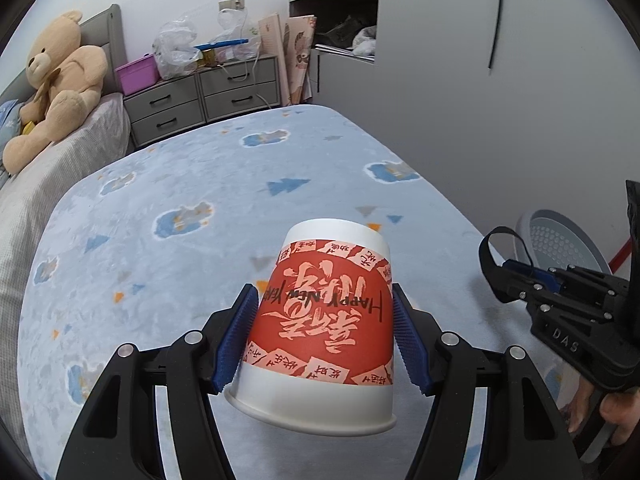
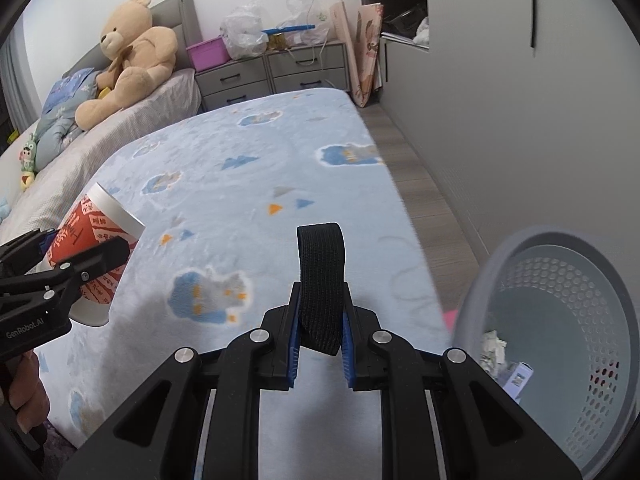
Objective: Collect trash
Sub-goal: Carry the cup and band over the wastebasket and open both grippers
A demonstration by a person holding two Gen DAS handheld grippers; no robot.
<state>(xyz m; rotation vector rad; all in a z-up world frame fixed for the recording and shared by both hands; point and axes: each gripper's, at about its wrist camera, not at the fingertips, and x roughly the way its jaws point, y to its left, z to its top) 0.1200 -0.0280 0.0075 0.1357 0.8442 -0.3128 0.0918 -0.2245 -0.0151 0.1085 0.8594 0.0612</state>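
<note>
A red and white paper cup (image 1: 320,384) printed "HAPPY NEW YEAR" hangs upside down above the blue bed blanket (image 1: 180,184). My left gripper (image 1: 325,296) is shut on its sides with both blue pads. The cup (image 2: 108,208) and left gripper (image 2: 68,246) also show at the left of the right wrist view. My right gripper (image 2: 320,300) is shut on a black fabric strap loop (image 2: 320,256), held over the blanket's near edge. That gripper (image 1: 516,276) and strap (image 1: 490,256) sit at the right of the left wrist view. A grey perforated basket (image 2: 560,280) stands to its right.
Crumpled paper (image 2: 494,348) and a small box (image 2: 518,380) lie in the basket. A teddy bear (image 2: 132,52) sits at the bed's head. Grey drawers (image 2: 272,76) with bags stand behind. A grey wall (image 2: 520,120) and narrow wood floor strip (image 2: 420,184) run along the right.
</note>
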